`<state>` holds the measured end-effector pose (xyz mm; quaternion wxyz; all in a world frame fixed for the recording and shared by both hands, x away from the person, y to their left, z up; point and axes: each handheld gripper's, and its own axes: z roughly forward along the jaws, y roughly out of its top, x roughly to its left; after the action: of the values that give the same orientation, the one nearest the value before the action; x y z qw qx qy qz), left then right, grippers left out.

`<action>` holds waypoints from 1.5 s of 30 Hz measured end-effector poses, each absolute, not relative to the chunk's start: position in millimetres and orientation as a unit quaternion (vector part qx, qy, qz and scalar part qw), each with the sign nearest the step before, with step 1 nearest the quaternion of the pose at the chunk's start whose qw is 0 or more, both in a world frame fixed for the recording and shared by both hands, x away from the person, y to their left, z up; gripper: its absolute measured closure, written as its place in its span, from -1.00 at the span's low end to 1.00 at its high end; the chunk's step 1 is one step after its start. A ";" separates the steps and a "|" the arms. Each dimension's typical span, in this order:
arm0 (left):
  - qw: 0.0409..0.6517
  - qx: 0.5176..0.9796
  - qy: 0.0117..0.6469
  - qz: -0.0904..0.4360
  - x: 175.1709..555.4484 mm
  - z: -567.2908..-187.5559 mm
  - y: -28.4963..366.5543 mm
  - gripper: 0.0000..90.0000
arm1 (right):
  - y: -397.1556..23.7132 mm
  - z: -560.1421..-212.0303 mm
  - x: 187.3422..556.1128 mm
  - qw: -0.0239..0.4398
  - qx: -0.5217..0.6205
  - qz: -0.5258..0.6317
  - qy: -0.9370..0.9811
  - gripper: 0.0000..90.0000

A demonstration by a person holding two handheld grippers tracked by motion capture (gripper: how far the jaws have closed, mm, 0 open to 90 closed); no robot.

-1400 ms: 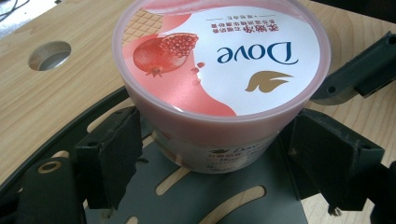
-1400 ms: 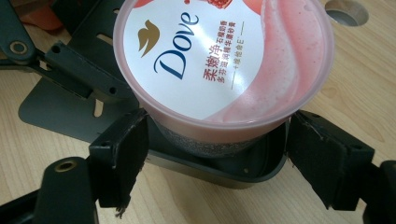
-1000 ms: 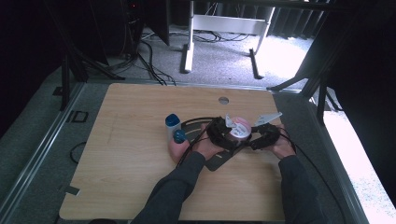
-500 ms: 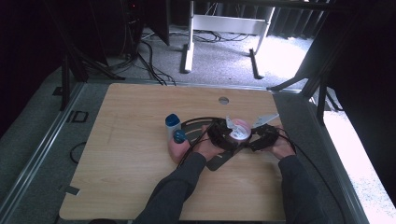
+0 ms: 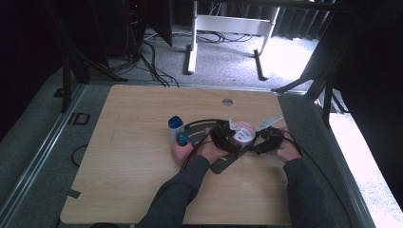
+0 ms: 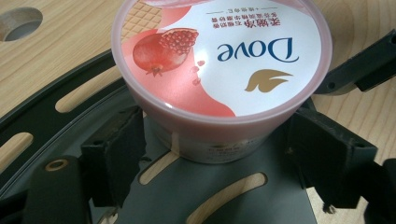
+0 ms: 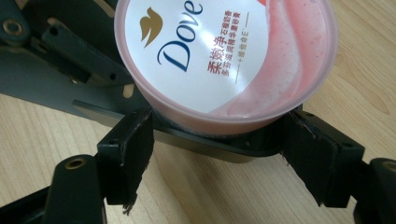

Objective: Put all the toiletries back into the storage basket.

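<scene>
The pink jar stands upright on a dark slotted plate near the middle of the counter, between both tongs. The left tongs straddle its base from one side, jaws wide and just closing, pads beside the wall without clearly pressing. The right tongs flank it from the other side, jaws also closing, small gaps showing. Two blue-capped bottles stand just left of the left hand.

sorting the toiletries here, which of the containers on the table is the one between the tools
The pink Dove tub with the white pomegranate lid. It sits between both tools; the blue-capped bottles stand off to the left, beside the person's left hand.
</scene>
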<state>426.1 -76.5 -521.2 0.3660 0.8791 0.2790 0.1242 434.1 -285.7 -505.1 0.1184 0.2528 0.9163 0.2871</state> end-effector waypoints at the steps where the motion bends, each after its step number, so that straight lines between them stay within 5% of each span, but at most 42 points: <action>1: 0.368 0.878 0.280 0.121 426.4 -521.4 -75.5 -0.52 | -286.3 -505.1 433.3 0.123 0.253 0.286 0.916 -0.44; 14: 0.382 0.874 0.274 0.122 423.5 -522.0 -66.4 -0.11 | -304.2 -516.7 438.6 0.097 0.285 0.303 0.904 -0.49; 27: 0.381 0.874 0.277 0.122 422.9 -521.8 -66.8 -0.08 | -306.6 -515.4 441.0 0.085 0.290 0.317 0.899 -0.48; 35: 0.378 0.861 0.305 0.153 409.9 -522.7 -68.0 0.06 | -310.3 -515.6 432.1 0.109 0.290 0.331 0.891 -0.28; 45: 0.396 0.853 0.314 0.127 400.9 -517.5 -58.1 0.08 | -312.6 -516.6 406.2 0.112 0.312 0.355 0.874 -0.10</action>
<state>400.9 -58.1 -517.5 0.3958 0.8534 0.3142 0.1274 406.2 -312.6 -516.6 0.1116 0.3125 0.8738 0.3554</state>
